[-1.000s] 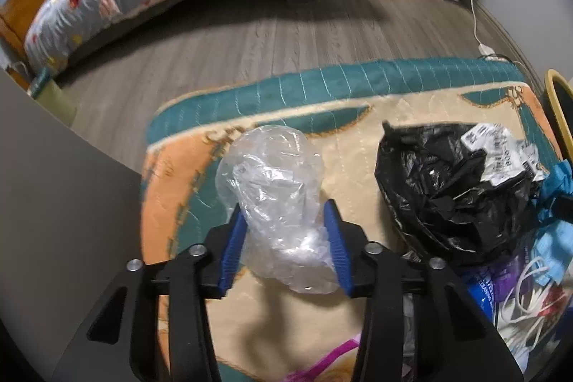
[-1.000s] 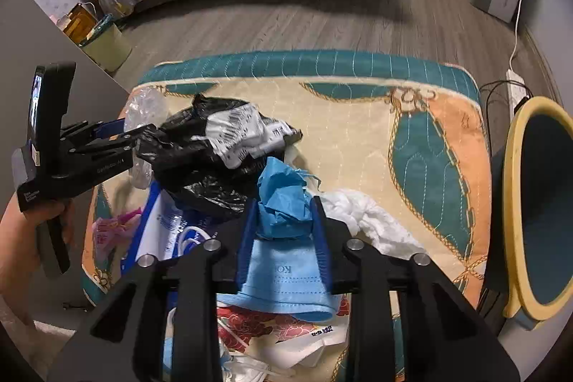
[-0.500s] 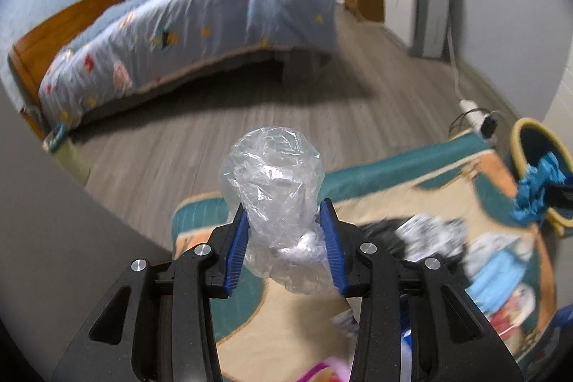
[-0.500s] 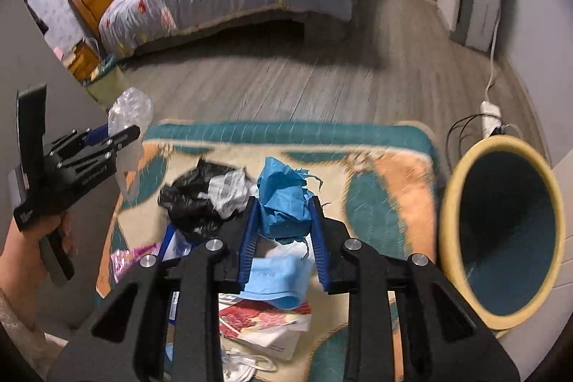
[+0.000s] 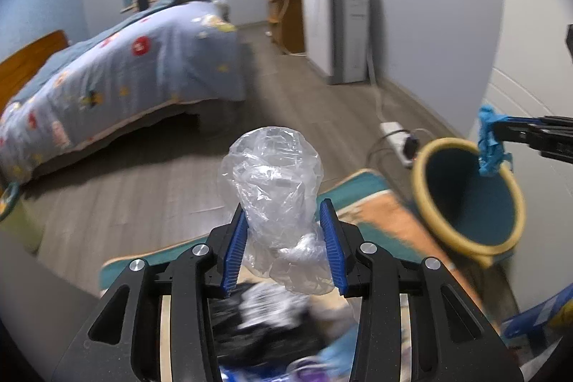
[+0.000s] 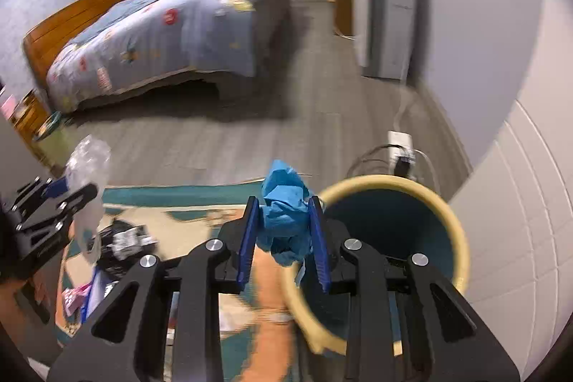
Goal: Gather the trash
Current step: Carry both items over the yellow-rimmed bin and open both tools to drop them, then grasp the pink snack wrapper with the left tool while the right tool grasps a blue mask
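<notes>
Left gripper (image 5: pixel 284 244): blue pads clamped on a clear crumpled plastic bag (image 5: pixel 275 188), centre of the left wrist view, held up over the rug (image 5: pixel 386 221).

Right gripper (image 6: pixel 283 233): clenched on a blue crumpled wad (image 6: pixel 284 213), which sits at the near rim of the yellow-rimmed bin (image 6: pixel 454 228).

Remaining litter, including a black bag (image 6: pixel 114 251), lies on the rug at lower left of the right wrist view.

Risk: the wad is at the rim, not clearly over the opening; let go here, it may fall on the rug. The plastic bag is light and springy, so it could cling to a pad or drift wide of the bin.

Views: the left wrist view shows the wad from the side at upper right, hanging over the bin mouth; the right wrist view alone shows the left gripper from outside, at left edge.
</notes>
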Motion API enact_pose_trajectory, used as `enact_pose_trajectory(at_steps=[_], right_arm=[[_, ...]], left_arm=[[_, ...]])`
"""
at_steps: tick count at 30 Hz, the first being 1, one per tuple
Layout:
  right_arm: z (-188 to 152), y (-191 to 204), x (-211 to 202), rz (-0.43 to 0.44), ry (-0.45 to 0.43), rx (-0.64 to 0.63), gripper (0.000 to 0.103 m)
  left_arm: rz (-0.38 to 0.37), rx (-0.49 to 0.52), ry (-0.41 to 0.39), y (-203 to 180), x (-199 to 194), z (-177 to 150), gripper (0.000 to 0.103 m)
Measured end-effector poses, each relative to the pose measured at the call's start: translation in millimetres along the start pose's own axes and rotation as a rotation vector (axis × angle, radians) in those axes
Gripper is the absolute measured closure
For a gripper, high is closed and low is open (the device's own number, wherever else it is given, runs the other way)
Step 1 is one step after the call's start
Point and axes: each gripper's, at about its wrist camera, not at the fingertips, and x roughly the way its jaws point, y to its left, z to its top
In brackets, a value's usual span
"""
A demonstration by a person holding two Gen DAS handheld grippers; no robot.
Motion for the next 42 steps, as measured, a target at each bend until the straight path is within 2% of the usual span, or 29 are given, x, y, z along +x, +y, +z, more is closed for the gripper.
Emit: enact_pose_trajectory(at_steps=[9,19,24,26,28,29,30,31,32,33,34,36,42], right_arm=[[-18,-91,18,-0.084,0.052,0.184,0.075],[-38,-122,29,-0.128,0.109,0.244,0.075],[-43,-136,33,-0.156,0.124,0.271,0.075],[-45,-142,34,-0.16,0.128,0.29,0.075],[-47,-146,34,-0.163,0.131,0.308,0.075],[-48,-147,35,-0.164,0.134,0.312,0.074],[-47,-149,36,-0.165,0.137,0.316,0.068],[-47,-150,36,-0.167,0.136,0.318,0.053],[-47,-151,36,-0.171,0.133,0.32,0.044],[-47,-151,36,-0.175,0.13,0.324,0.028],[-47,-152,35,-0.18,0.123,0.327,0.017],[-47,-151,33,-0.181,0.113,0.329,0.006],[-42,-138,33,-0.183,0.116,0.292,0.006]], left_arm=[[-0.122,0.085,0.026,-86,36,10,0.062],[-0.267,0.186,0.069,-175,64,1,0.062],[-0.311,0.242,0.087,-206,75,-9,0.062],[-0.333,0.252,0.091,-216,80,-13,0.055],[-0.336,0.261,0.078,-221,79,-16,0.029],[-0.325,0.266,0.06,-223,77,-18,0.024],[-0.315,0.269,0.043,-224,76,-18,0.017],[-0.305,0.272,0.03,-224,73,-19,0.012],[-0.293,0.273,0.026,-223,75,-17,0.01],[-0.278,0.268,0.018,-221,74,-17,0.009],[-0.272,0.257,0.014,-217,73,-16,0.008],[-0.257,0.231,0.012,-209,72,-13,0.006],[-0.193,0.174,0.016,-177,60,-9,0.006]])
